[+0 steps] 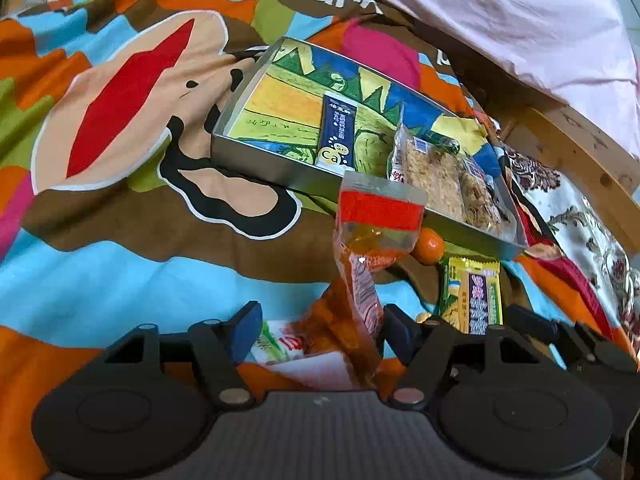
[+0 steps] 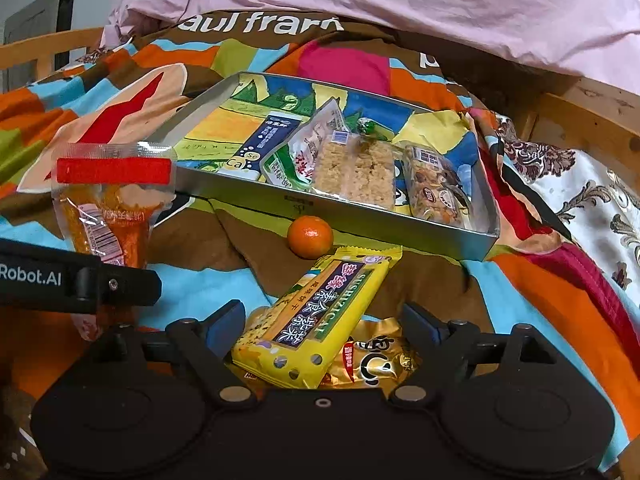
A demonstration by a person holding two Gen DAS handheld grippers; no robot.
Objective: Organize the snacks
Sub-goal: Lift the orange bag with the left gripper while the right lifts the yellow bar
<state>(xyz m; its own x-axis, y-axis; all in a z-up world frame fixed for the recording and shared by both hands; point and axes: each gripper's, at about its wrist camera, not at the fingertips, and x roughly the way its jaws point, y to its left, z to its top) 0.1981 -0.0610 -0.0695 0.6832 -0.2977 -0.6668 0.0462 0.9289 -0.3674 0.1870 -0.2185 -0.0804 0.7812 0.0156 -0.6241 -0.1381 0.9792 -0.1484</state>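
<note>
The work looks roughly half done, judging by what lies inside the metal tray [image 2: 448,250] and what lies outside it on the patterned bedspread [image 1: 120,248]. Four snacks, possibly more, already sit in the tray: a dark blue stick packet [image 2: 260,146] marked "Ca", a green and white pouch [image 2: 296,156] beside it, a clear-wrapped rice crisp bar [image 2: 354,172] and a clear pack of mixed nut brittle [image 2: 434,190] at the tray's right end; a small green-wrapped item behind the bar is too small to identify. Outside the tray, a small mandarin [image 2: 310,237] rests on the bedspread just beside the tray's near wall, with a yellow seaweed snack pack [image 2: 320,320] lying in front of it and partly over a gold foil packet [image 2: 376,364]. In the right wrist view the right claw [image 2: 324,326] stands released, its blue pads spread to either side of the yellow pack without pressing on it. The left claw [image 1: 320,324] is likewise spread; an orange sausage-like snack in a clear pouch with a red band [image 1: 360,264] stands upright between its pads, close to the right one, though whether that pad touches it cannot be told, and it appears loose rather than gripped. A further green and white packet [image 1: 280,346] lies under that claw. What remains, then, seems to be moving the orange pouch, the yellow pack, the gold packet, the mandarin and the packet beneath the left claw into the free yellow stretch at the tray's left end.
</note>
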